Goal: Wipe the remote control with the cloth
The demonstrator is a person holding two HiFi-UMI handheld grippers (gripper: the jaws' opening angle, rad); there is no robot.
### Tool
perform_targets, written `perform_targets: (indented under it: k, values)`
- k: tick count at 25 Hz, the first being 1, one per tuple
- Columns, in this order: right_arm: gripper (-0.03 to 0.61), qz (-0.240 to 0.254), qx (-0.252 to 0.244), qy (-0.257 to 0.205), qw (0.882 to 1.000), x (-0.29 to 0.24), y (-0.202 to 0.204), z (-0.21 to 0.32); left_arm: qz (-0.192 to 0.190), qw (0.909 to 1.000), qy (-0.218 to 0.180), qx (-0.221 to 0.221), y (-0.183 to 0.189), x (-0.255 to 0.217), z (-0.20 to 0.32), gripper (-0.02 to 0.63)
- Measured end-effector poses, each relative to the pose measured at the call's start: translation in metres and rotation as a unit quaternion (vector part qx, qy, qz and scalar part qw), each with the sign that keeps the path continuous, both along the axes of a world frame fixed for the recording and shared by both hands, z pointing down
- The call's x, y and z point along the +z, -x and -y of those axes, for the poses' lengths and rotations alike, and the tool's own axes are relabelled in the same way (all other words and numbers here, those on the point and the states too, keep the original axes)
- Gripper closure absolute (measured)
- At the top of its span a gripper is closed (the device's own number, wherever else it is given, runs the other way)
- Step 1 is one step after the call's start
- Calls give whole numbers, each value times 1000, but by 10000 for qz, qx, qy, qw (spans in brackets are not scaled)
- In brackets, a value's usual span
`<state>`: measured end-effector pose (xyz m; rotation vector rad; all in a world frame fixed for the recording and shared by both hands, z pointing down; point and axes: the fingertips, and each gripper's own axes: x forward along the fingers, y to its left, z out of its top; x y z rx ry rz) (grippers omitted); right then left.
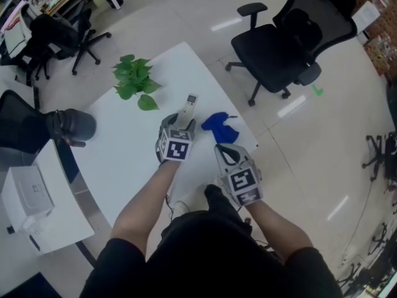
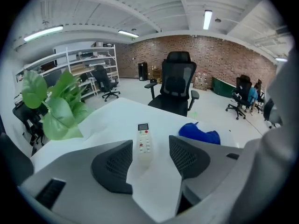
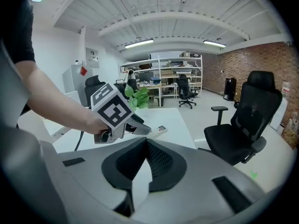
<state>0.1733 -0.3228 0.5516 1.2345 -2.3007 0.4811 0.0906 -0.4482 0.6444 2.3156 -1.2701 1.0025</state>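
A white remote control (image 1: 188, 106) lies on the white table (image 1: 118, 160), with a crumpled blue cloth (image 1: 218, 126) just to its right. My left gripper (image 1: 179, 125) is at the remote's near end. In the left gripper view its jaws stand open on either side of the remote (image 2: 144, 143), not pressing on it, and the cloth (image 2: 199, 133) lies apart at the right. My right gripper (image 1: 224, 149) hovers close behind the cloth with nothing in it. In the right gripper view its jaws (image 3: 145, 149) are shut together, and the left gripper (image 3: 122, 119) and the remote (image 3: 160, 130) show ahead.
A leafy green plant (image 1: 134, 79) sits on the table's far left part, close to the left gripper's side (image 2: 56, 105). A black office chair (image 1: 282, 48) stands beyond the table's right edge. More chairs and a white cabinet (image 1: 28, 205) are at the left.
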Motion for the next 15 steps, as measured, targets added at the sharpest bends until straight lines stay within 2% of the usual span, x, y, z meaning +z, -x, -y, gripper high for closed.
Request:
perform_targets:
  k: [7, 15]
  values:
    - [569, 27, 99, 304, 9995, 32, -31, 34, 376, 9980, 434, -269, -11, 55, 42, 342]
    - [569, -15, 3, 575, 9983, 57, -39, 54, 358, 9963, 640, -444, -11, 78, 47, 341]
